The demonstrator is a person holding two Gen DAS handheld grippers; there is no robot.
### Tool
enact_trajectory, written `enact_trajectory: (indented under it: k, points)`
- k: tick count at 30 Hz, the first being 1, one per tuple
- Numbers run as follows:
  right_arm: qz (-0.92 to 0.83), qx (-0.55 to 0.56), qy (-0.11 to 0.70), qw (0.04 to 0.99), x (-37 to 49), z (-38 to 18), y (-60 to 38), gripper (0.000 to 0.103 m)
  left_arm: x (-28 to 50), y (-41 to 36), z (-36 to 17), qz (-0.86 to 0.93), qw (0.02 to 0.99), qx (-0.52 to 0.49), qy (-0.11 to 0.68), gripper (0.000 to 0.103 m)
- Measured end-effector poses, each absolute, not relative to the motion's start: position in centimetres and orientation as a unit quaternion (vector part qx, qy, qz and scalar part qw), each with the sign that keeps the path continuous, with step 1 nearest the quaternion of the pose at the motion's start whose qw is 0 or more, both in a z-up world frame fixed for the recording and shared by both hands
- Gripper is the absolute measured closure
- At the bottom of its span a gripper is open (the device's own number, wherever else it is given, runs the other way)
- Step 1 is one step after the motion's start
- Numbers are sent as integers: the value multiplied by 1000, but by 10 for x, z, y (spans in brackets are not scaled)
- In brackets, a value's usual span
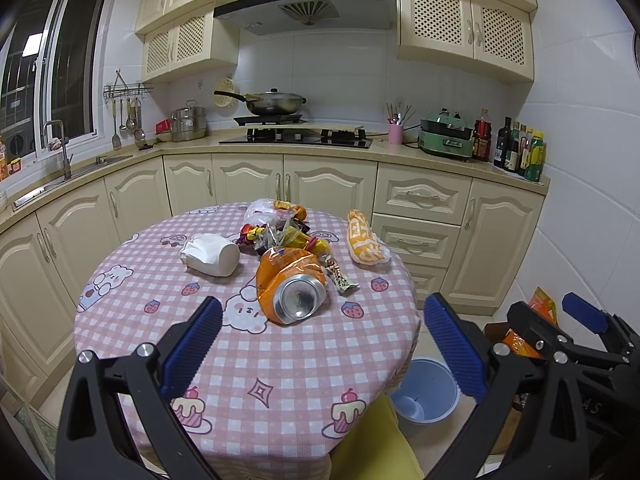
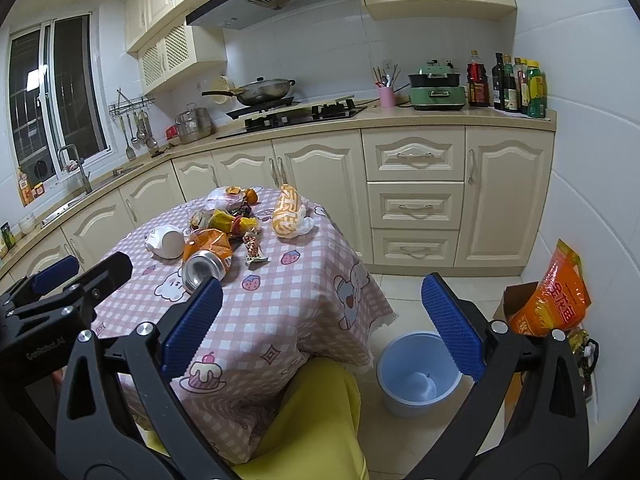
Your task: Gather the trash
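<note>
Trash lies on a round table with a pink checked cloth point(image 1: 248, 368): a crushed orange can point(image 1: 290, 286) point(image 2: 206, 260), a crumpled white paper cup point(image 1: 210, 255) point(image 2: 166, 242), a yellow-and-white wrapper point(image 1: 364, 238) point(image 2: 289, 210), a small striped wrapper point(image 1: 339, 274) and a heap of colourful wrappers point(image 1: 280, 230) point(image 2: 226, 212). An empty blue bin point(image 1: 426, 390) point(image 2: 418, 372) stands on the floor right of the table. My left gripper point(image 1: 322, 344) is open and empty above the table's near half, short of the can. My right gripper point(image 2: 320, 332) is open and empty, right of the table above the floor.
Cream kitchen cabinets and a counter with stove, pan, bottles point(image 1: 520, 152) and sink run behind the table. An orange bag in a cardboard box point(image 2: 548, 300) stands by the right wall. Something yellow point(image 2: 316, 420) sits at the table's near edge.
</note>
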State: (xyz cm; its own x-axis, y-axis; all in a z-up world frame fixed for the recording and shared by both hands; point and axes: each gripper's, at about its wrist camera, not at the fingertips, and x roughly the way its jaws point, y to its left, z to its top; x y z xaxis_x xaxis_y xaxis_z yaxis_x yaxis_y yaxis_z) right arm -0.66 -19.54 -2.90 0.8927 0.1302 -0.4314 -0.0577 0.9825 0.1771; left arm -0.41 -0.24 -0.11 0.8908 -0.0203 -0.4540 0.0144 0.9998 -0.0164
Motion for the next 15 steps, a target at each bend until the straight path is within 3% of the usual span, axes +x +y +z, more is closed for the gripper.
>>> enact_trajectory:
  k: [15]
  points:
    - [43,79,233,968,-6,-26,-199,5,-5,-2,0,-13,973,-4,229,4]
